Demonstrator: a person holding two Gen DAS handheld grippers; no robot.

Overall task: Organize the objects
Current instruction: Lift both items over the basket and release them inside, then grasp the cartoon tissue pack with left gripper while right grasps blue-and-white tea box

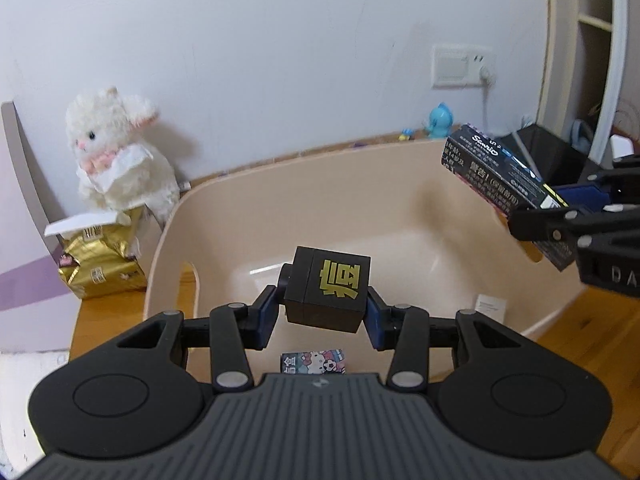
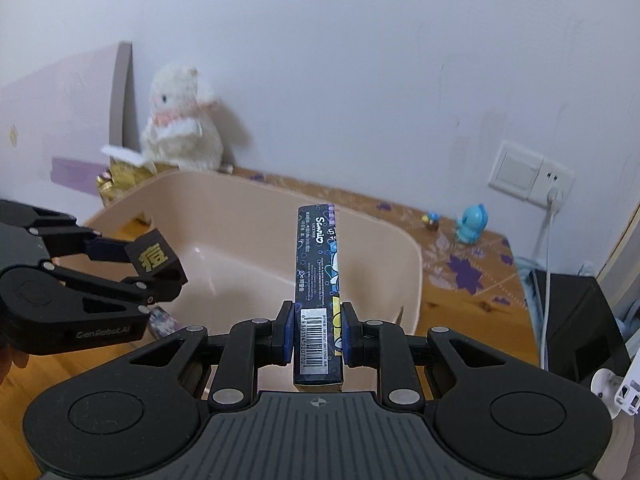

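Note:
My left gripper (image 1: 326, 316) is shut on a black cube (image 1: 328, 289) with a gold character, held above the inside of a beige plastic bin (image 1: 248, 200). In the right wrist view the cube (image 2: 154, 266) hangs over the bin's left side (image 2: 132, 204). My right gripper (image 2: 316, 330) is shut on a long dark Sanrio box (image 2: 318, 280), held over the bin's near right part; the box also shows in the left wrist view (image 1: 496, 172). A small Hello Kitty box (image 1: 314, 362) lies on the bin floor below the cube.
A white plush rabbit (image 1: 116, 152) and a gold foil package (image 1: 102, 266) stand left of the bin by the wall. A blue figurine (image 2: 474, 222) stands on the wooden table at the back right. A wall socket (image 2: 528, 174) and a black box (image 2: 576, 320) are on the right.

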